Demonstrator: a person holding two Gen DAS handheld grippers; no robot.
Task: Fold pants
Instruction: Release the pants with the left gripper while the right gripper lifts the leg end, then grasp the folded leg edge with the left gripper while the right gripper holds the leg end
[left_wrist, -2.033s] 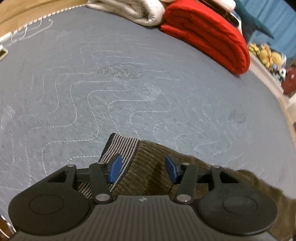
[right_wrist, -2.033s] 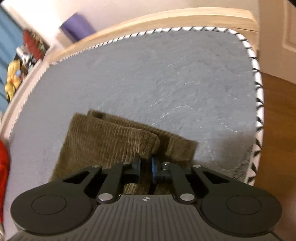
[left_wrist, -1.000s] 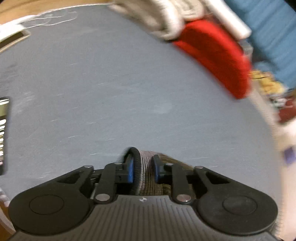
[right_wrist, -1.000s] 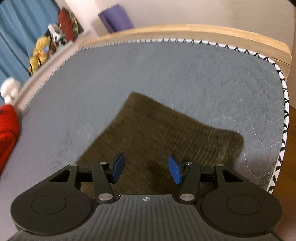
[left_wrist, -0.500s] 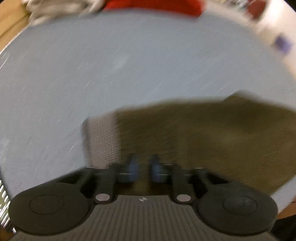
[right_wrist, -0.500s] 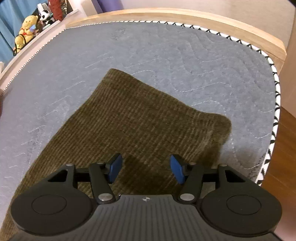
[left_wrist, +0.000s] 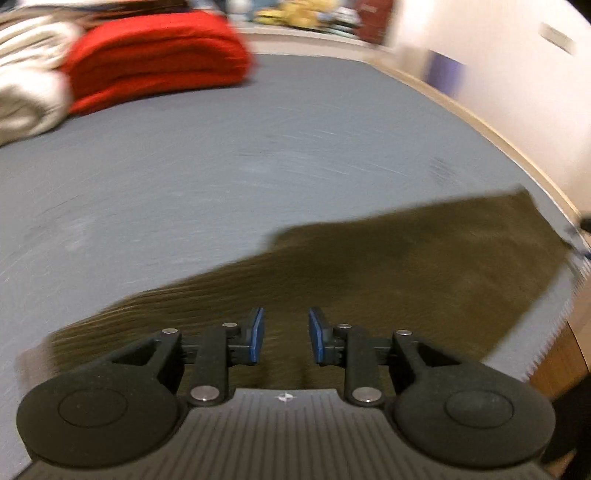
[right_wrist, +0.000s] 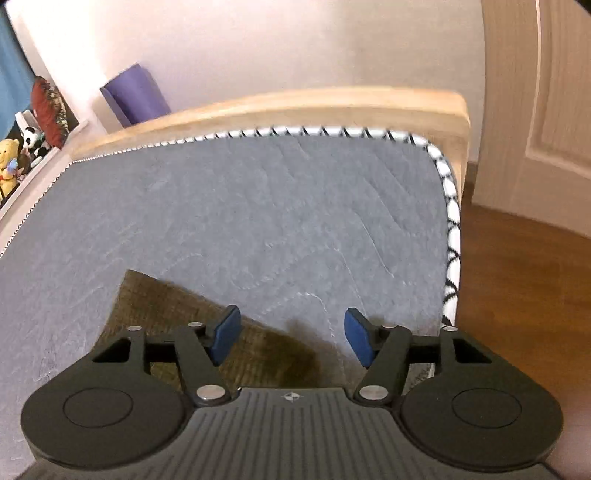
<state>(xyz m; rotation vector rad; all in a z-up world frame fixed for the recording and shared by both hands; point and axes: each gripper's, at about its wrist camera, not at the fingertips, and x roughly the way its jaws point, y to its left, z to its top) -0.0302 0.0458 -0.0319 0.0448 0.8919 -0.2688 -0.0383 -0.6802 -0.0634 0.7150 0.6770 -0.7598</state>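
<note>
Grey quilted bedding covers the bed (right_wrist: 258, 206) on which a pair of olive-brown corduroy pants (left_wrist: 406, 266) lies flat, near the mattress's foot corner. From the left wrist view, the left gripper (left_wrist: 284, 334) hangs over the ribbed cloth with its blue pads a narrow gap apart and opening, nothing pinched between them. The right gripper (right_wrist: 291, 336) stands wider, its jaws also opening, with only a corner of the pants (right_wrist: 166, 306) under its left pad and bare bedding beneath the rest. The garment stretches as one long dark band towards the bed's right edge in the blurred left view, its far end close to the black-and-white piping (right_wrist: 450, 229) that trims the mattress. A broad stretch of open bedding lies beyond the pants. A folded red blanket (left_wrist: 155, 55) and a pale one (left_wrist: 26, 96) sit at the far side, well apart from the pants. A light wooden bed frame (right_wrist: 295, 103), a purple rolled mat (right_wrist: 136, 92), a white door (right_wrist: 546, 110) and wood flooring (right_wrist: 524, 280) surround the bed.
</note>
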